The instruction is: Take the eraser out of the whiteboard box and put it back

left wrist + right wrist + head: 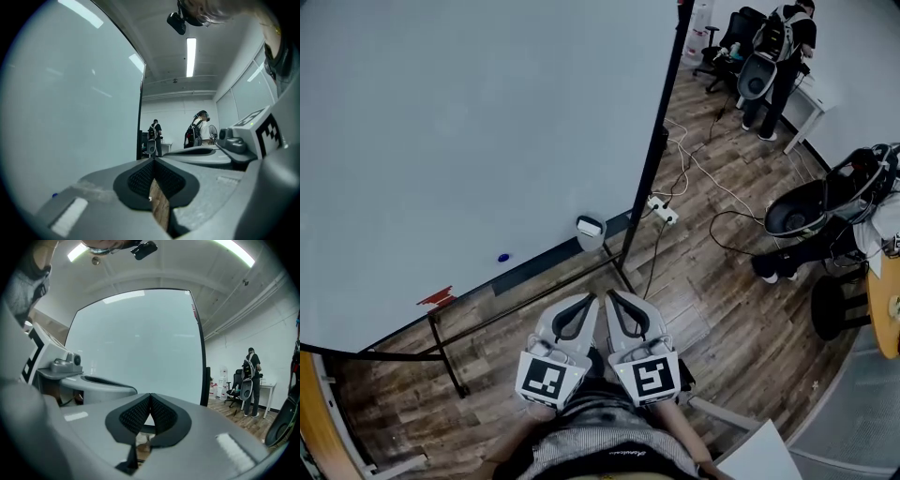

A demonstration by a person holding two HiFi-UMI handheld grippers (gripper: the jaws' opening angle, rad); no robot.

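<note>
Whiteboard box point(590, 228) is plain only in head view; left gripper point(588, 299), right gripper point(613, 294) closed, empty.

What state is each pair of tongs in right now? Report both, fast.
Left tongs: closed, holding nothing.
Right tongs: closed, holding nothing.

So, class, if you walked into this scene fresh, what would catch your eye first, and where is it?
The big whiteboard fills the upper left of the head view, with a small box at its lower right edge. Low in the middle, the left gripper and right gripper sit side by side, jaws together and empty. Far off at the upper right stands a person.
</note>
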